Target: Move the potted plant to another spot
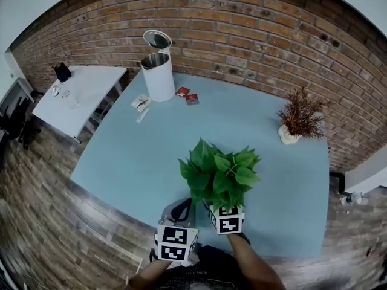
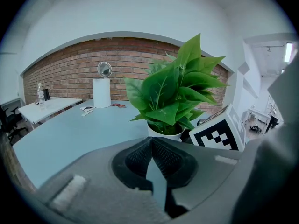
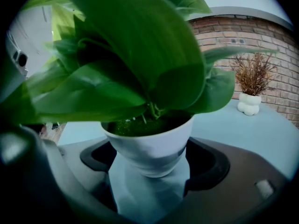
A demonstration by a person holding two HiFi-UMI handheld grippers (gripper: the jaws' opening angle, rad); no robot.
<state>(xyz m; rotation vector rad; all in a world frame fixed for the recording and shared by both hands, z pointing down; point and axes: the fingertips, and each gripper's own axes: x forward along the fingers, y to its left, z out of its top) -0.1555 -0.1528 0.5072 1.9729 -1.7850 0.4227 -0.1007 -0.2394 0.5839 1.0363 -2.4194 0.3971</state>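
Observation:
The potted plant [image 1: 221,174], with broad green leaves in a white pot [image 3: 149,148], is on the light blue table [image 1: 133,156] near its front edge. My right gripper [image 1: 224,208] reaches in from the near side, and its jaws hold the pot's sides, shut on it. The leaves hide the fingertips in the head view. I cannot tell whether the pot's base rests on the table. My left gripper [image 1: 181,209] hovers just left of the plant with its pads meeting at the tips [image 2: 150,141], shut on nothing. The plant [image 2: 173,92] stands just ahead of it to the right.
A white bin [image 1: 158,71] with a raised lid stands at the table's far side, with red packets [image 1: 187,95] and white slips [image 1: 141,103] beside it. A dried plant in a white vase [image 1: 297,119] sits far right. A white side table [image 1: 78,95] and a brick wall lie beyond.

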